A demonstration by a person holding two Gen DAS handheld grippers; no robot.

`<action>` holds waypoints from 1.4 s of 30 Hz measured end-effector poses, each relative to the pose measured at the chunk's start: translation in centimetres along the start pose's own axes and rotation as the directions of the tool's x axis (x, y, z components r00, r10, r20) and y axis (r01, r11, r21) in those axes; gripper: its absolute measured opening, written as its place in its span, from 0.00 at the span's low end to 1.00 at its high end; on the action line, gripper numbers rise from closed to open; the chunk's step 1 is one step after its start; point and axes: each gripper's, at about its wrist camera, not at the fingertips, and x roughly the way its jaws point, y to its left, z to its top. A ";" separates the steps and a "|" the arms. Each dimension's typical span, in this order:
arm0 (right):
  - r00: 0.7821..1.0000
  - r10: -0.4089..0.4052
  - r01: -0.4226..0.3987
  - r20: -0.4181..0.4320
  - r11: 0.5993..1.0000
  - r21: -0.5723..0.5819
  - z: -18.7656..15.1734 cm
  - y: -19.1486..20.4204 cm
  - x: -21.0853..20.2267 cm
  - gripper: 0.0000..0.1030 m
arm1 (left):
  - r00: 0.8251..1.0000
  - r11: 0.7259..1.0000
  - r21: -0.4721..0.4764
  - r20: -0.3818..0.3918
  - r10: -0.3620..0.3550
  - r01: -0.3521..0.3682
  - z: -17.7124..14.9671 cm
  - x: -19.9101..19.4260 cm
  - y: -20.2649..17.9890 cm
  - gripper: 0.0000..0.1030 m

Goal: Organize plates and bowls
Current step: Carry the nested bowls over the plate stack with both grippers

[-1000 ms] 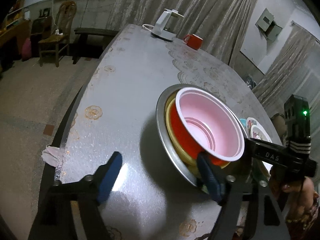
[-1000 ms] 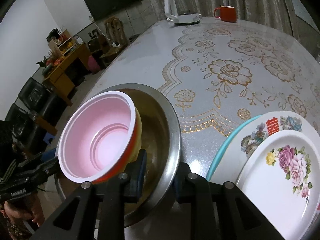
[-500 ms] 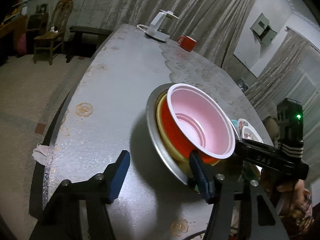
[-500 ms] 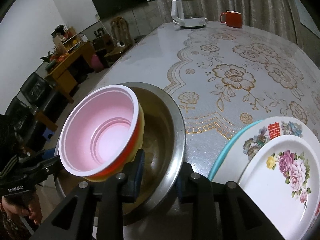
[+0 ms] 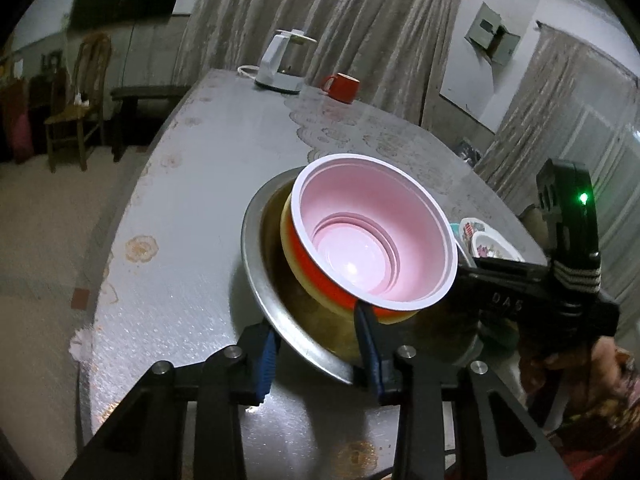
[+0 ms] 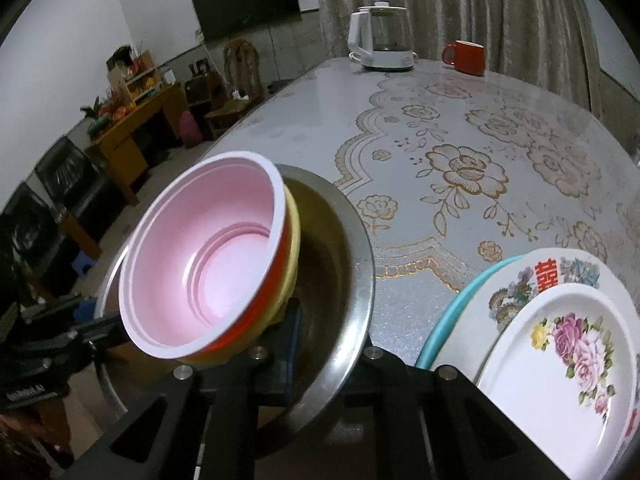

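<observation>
Your bench (image 6: 460,128) fills both views, a grey top with gold rose patterning, and near its front edge sits the wide steel basin (image 5: 280,320). Inside the basin, tilted toward its left wall as the right wrist sees it, is the nested stack of bowls: the pink-lined bowl (image 6: 208,268) with a white rim and red outside, seated in a yellow bowl (image 6: 294,248) below it.

To the right of the basin, just beside it, lies the plate pile: a teal plate (image 6: 448,312) at the bottom, a white plate with a red character (image 6: 552,276) on it, and the rose-printed plate (image 6: 560,360) on top.

Your right tongs (image 6: 324,344) are clamped on the basin's near rim, one blue pad inside the wall and the other finger outside. Your left tongs (image 5: 316,356) straddle the opposite rim and are closing, with the rim between the blue pads; the outer pad is at the rim's edge, and you cannot tell whether both press yet.

At the far end stand the white kettle (image 6: 380,40) and the red mug (image 6: 466,56), well apart from the basin.
</observation>
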 end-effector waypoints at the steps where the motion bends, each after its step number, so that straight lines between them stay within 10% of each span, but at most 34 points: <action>1: 1.000 0.001 -0.001 0.001 1.000 0.001 -0.1 0.1 0.0 0.12 | 1.000 1.000 0.003 0.001 0.002 -0.002 0.0 0.0 0.0 0.36; 23: 0.994 0.014 -0.019 0.112 0.999 0.042 0.6 -0.4 -4.8 0.12 | 0.995 0.996 0.090 0.097 -0.018 0.009 2.1 -3.1 -3.2 0.35; 42: 0.959 -0.161 0.121 0.232 0.977 0.176 -1.0 -7.3 -14.4 0.12 | 0.979 0.944 0.285 0.066 -0.192 0.166 5.4 -1.1 -13.3 0.35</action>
